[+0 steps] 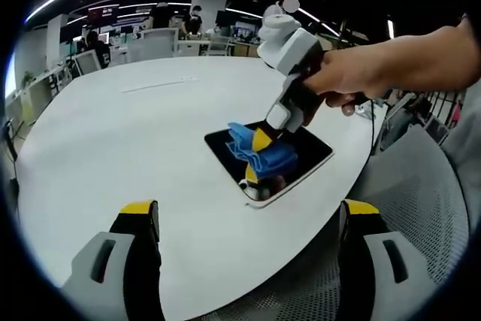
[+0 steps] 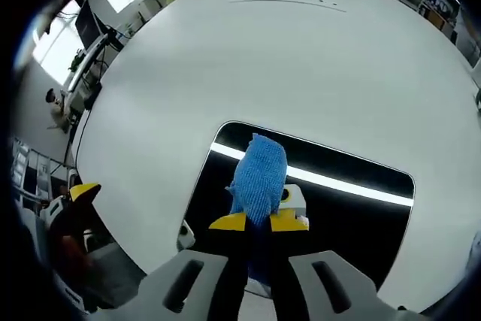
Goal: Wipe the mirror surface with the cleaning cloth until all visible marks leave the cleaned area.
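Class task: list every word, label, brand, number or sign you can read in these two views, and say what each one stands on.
None can be read.
Mirror, cloth, table: no print on any.
Right gripper and left gripper: no legible label.
Background office screens: too small and blurred to read.

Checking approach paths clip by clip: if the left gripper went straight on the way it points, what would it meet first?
Probably bare table: the left gripper hangs open off the table's edge, aimed across it. The mirror, cloth and right gripper lie further on, slightly right; depth is unclear.
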### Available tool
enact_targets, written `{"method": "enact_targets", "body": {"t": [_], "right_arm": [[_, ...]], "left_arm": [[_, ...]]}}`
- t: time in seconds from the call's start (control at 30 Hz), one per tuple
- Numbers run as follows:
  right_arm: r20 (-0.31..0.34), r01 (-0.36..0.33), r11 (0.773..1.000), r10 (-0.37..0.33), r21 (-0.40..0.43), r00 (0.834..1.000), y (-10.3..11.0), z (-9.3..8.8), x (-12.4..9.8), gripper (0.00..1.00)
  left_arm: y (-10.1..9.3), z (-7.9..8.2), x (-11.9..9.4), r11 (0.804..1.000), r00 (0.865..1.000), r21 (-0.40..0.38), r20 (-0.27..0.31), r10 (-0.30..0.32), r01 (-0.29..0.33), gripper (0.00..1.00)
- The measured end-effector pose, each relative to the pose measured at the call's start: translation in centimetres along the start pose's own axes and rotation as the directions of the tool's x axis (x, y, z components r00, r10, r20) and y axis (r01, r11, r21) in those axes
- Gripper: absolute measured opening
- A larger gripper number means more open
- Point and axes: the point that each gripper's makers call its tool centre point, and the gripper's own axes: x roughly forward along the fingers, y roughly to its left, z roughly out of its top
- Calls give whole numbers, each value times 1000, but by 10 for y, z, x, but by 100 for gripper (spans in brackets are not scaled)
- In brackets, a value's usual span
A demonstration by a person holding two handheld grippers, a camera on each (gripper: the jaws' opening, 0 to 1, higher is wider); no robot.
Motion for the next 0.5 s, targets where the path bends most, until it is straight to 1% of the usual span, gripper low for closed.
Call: {"method": "enact_targets", "body": {"t": [0.2, 0.4, 0.5], "right_arm": [[-9, -12, 1000, 12, 8, 1000, 3, -7, 1, 3], [-12, -22, 1000, 22, 9, 1000, 8, -18, -3, 3], [-14, -25, 1000, 25, -4, 1000, 11, -22, -4, 3]], "left_arm": [[1, 0, 0, 1000, 1000, -1, 3, 0, 0, 99], [0, 1, 0, 1000, 1000, -3, 4, 0, 0, 99], [1, 1, -1, 1000, 1000, -4, 5, 4, -4, 99]]}}
